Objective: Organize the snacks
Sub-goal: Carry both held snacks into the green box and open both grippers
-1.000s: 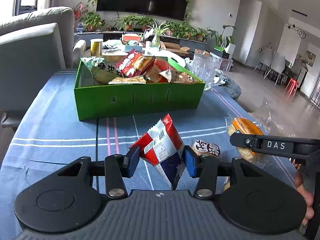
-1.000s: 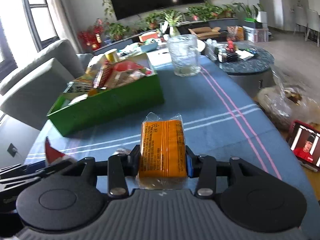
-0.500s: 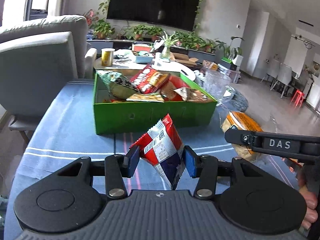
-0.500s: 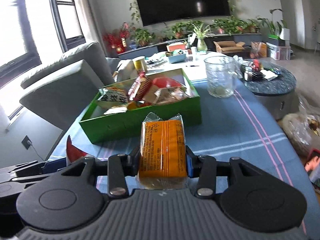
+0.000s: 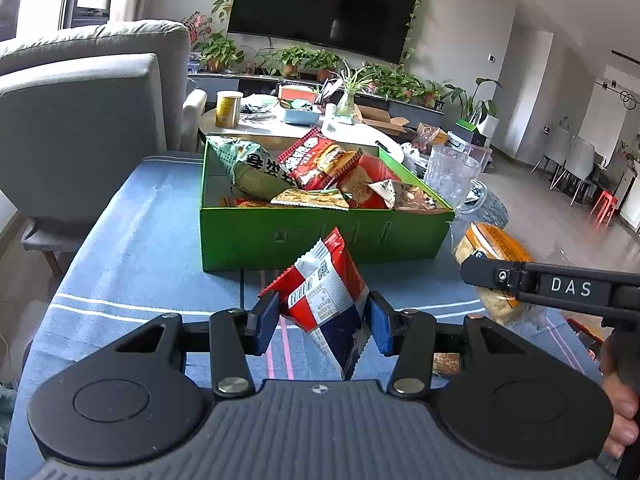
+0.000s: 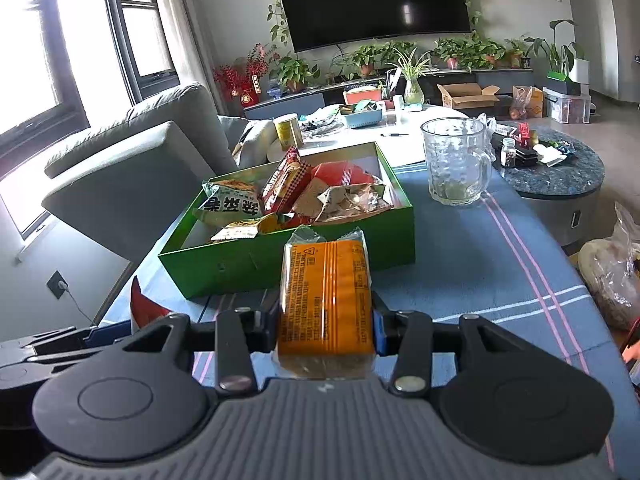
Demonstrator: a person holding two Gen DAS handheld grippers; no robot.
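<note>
Left wrist: left gripper (image 5: 322, 322) fingers clamp red-white snack packet (image 5: 325, 297), frame centre. Right gripper (image 6: 325, 330) pinches orange packet (image 6: 326, 300). Green box (image 5: 320, 236) above centre, mostly filled; both packets not yet dropped in.

Red packet (image 5: 324, 292), orange packet (image 6: 326, 300), aloft

The left gripper (image 5: 323, 322) tilts downward, its blue fingers (image 5: 267, 322) clamped on a packet between them. The right gripper (image 6: 326, 326) tilts likewise, gripping another. A hand (image 5: 622, 412) grips the right gripper's handle.
</note>
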